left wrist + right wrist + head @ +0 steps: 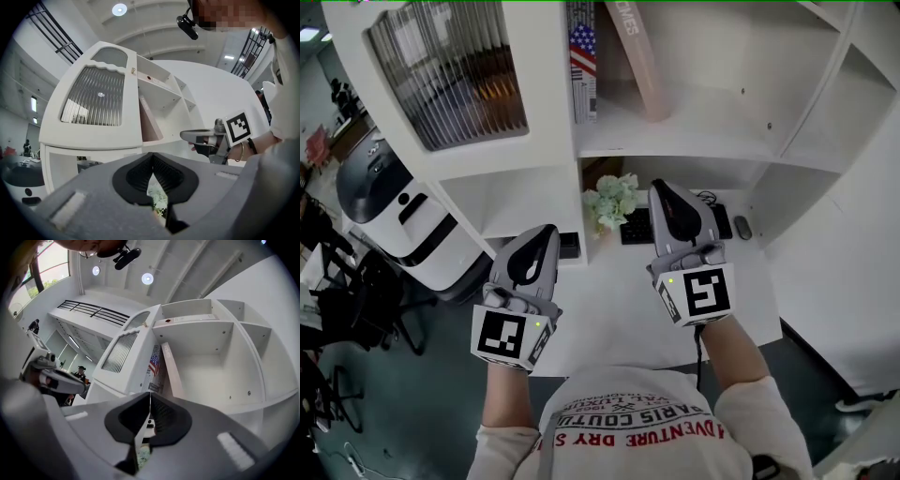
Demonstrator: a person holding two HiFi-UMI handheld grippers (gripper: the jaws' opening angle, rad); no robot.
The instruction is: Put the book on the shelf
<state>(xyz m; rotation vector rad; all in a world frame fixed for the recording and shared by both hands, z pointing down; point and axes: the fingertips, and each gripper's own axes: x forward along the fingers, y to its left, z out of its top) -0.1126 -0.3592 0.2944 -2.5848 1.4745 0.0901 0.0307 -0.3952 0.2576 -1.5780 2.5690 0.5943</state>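
A pink book (637,56) leans in the upper compartment of the white shelf unit (694,141), beside an upright book with a flag on its spine (582,56). The right gripper view shows both, the pink book (171,369) and the flag book (153,366); the left gripper view shows only the pink book (147,119). My left gripper (546,232) and right gripper (660,187) hover over the desk below the shelf, side by side. Both are shut with nothing between the jaws, as the left gripper (151,157) and right gripper (150,394) views show.
A small potted plant (614,200), a keyboard (636,227) and a mouse (742,227) lie on the white desk (609,314) under the shelf. A ribbed glass cabinet door (450,70) is at upper left, and a white rounded machine (403,220) stands beside the desk.
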